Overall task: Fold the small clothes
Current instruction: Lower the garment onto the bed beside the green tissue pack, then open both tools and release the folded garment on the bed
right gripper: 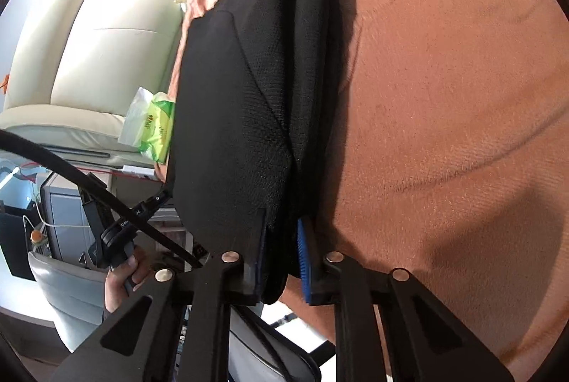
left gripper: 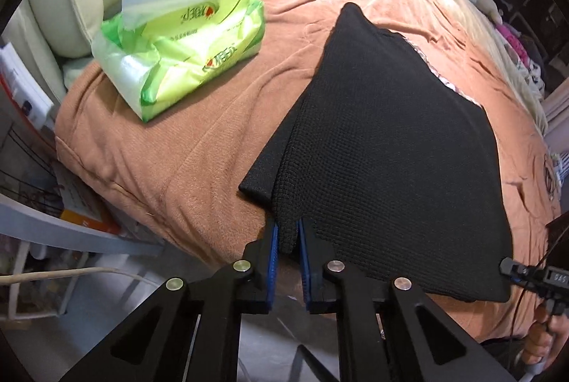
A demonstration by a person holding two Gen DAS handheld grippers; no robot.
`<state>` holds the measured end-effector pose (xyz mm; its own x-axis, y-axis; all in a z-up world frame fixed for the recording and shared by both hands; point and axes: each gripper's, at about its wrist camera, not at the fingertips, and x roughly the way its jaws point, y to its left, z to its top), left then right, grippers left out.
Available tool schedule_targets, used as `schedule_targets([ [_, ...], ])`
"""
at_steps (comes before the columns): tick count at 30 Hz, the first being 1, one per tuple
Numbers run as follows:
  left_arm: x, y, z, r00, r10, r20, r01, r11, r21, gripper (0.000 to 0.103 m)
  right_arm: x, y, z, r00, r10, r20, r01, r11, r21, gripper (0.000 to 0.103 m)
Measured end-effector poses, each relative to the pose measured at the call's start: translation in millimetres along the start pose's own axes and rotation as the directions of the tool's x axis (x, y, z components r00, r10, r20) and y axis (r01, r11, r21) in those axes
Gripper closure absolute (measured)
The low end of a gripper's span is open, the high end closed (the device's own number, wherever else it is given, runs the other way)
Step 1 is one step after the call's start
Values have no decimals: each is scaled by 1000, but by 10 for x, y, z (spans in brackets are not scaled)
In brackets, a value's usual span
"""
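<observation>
Tissue pack print point(left gripper: 185, 58): lettering reads mirrored and warped, too distorted to make out.
Black garment point(right gripper: 234, 105): its near hem vanishes between the right gripper point(right gripper: 281, 261) pads; far end runs off the top edge.
Left gripper point(left gripper: 287, 250): pinched cloth hides the pad faces.
Person's hand point(left gripper: 544, 335): cut by the frame edge, only part of it shows.
Shelf clutter point(left gripper: 81, 204): shadowed, too blurred to identify.

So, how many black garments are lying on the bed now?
1: the black garment lies on the orange blanket, right of the tissue pack. More may be hidden.
</observation>
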<state>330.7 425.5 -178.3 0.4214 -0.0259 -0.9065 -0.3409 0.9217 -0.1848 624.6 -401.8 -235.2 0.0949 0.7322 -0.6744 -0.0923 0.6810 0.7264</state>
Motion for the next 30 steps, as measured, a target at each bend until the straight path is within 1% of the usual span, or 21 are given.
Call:
schedule_targets([
  [7,-196,-48,193,997,54,49,-54,998,16,93,107,236,-59,993,113,-28,-114,992,-52,94],
  [9,-249,-28,259,995,80,65,-82,996,19,93,160,302,-75,991,130,-39,-132,988,-76,94],
  [12,-234,18,336,991,110,72,-111,994,16,93,295,361,-111,992,113,-53,-117,989,-92,94],
  [13,-187,40,349,990,124,66,-125,992,12,93,344,355,-118,994,97,-57,-102,991,-91,94],
  [15,-59,82,331,989,142,34,-142,990,-2,92,452,289,-111,997,25,-73,-30,997,-66,94],
  [16,3,104,316,989,148,15,-148,989,-13,91,481,255,-106,997,12,-80,-16,999,-48,94],
  [17,38,117,296,989,149,4,-149,989,-21,90,504,212,-98,996,5,-91,-8,1000,-26,90],
  [18,62,122,277,989,151,-3,-151,988,-30,89,499,182,-88,995,-2,-97,1,1000,-9,82],
  [19,55,114,261,987,161,4,-161,986,-33,85,475,166,-73,996,-8,-93,8,1000,2,76],
  [20,41,102,251,986,167,8,-167,985,-32,83,427,158,-53,997,-16,-74,16,1000,0,65],
  [21,14,86,236,985,172,14,-172,985,-28,79,372,159,-28,998,-29,-46,29,1000,-8,58],
  [22,-21,54,225,986,168,25,-167,986,-22,75,325,160,-3,999,-41,-22,41,999,-11,56],
  [24,-95,-20,203,986,159,44,-159,987,-8,71,272,162,23,999,-34,0,34,999,-9,56],
  [26,-179,-134,183,986,154,69,-155,988,13,67,253,201,9,999,-32,16,32,999,-30,56],
  [28,-240,-240,151,987,138,85,-140,990,25,62,236,286,-7,999,-35,34,38,997,-63,56],
  [30,-284,-363,103,988,123,97,-127,991,37,61,194,354,-63,998,-39,46,43,995,-95,56],
])
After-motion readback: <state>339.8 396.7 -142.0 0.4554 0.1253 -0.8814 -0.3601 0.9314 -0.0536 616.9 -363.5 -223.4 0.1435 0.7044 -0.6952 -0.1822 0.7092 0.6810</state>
